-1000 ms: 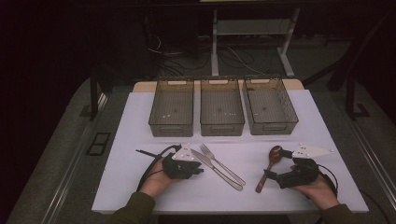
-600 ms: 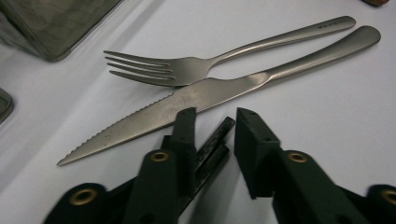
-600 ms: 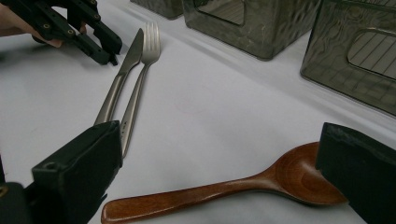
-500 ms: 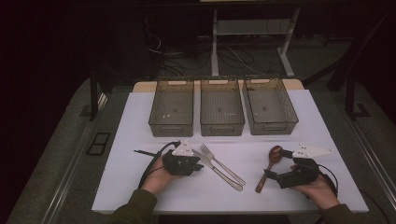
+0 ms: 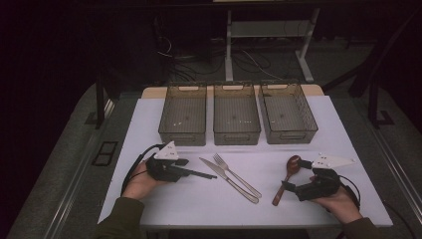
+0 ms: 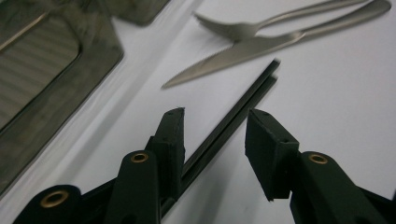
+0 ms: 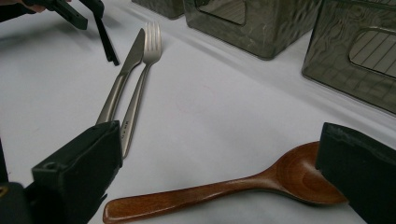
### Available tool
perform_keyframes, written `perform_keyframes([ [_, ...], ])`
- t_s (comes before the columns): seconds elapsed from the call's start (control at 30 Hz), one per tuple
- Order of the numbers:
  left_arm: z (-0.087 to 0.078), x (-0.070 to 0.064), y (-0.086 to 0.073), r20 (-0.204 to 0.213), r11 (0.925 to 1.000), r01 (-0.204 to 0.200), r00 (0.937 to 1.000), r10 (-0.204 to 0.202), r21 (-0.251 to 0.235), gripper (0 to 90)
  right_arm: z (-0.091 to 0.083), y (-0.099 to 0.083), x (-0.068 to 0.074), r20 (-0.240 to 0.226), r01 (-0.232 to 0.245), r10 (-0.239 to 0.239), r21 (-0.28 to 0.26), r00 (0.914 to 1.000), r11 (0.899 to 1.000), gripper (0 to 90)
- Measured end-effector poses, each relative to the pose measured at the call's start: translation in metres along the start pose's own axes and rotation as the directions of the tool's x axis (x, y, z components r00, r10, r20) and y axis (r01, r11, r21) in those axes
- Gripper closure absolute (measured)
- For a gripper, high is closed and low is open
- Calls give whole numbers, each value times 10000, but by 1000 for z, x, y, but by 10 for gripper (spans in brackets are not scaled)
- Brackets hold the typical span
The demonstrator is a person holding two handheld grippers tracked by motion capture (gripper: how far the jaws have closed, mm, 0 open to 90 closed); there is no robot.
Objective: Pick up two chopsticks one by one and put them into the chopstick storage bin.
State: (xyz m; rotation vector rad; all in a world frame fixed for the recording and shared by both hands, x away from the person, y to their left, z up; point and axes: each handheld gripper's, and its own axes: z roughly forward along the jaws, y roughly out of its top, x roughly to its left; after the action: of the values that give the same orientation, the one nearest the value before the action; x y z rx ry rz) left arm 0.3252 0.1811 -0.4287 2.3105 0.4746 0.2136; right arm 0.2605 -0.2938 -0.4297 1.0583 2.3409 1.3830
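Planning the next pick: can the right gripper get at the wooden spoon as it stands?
Probably yes. The right gripper is open, its jaws either side of the wooden spoon, which lies alone on the table, apart from the fork.

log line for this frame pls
left gripper: open, over chopsticks | right gripper: open, at wooden spoon | knife, fork: untouched | three bins: empty

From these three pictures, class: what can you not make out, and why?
- Chopsticks' near ends: left gripper view, hidden behind the left tool.
- Spoon bowl's far edge: right gripper view, covered by a jaw.
- White specks in the left bin: high view, too small.
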Motion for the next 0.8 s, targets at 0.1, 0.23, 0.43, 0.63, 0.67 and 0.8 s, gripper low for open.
perform_keyframes([
  [0.1, 0, 6, -5, 31, 9999, -28, 10000, 28, 142, 561, 0, 0, 0, -22, -13, 13, 24, 10000, 10000, 1],
  [0.23, 3, 10, -8, 160, 9996, -134, 9998, 130, 250, 561, 0, 0, 0, -30, -36, 36, 10, 10000, 10000, 1],
  [0.43, 10, 16, -12, 468, 9986, -144, 9988, 119, 519, 581, 0, 0, 0, -54, -61, 61, 13, 10000, 10000, 1],
  [0.63, 9, 17, -13, 525, 9985, 144, 9985, -172, 524, 637, 0, 0, 0, -51, -66, 66, -15, 10000, 10000, 1],
  [0.67, 9, 17, -13, 517, 9981, 84, 9986, -116, 615, 637, 0, 0, 0, -51, -66, 66, -15, 10000, 10000, 1],
  [0.8, 9, 14, -11, 427, 9972, 71, 9990, -103, 740, 674, -1, 0, -1, -66, -47, 46, -33, 10000, 10000, 1],
])
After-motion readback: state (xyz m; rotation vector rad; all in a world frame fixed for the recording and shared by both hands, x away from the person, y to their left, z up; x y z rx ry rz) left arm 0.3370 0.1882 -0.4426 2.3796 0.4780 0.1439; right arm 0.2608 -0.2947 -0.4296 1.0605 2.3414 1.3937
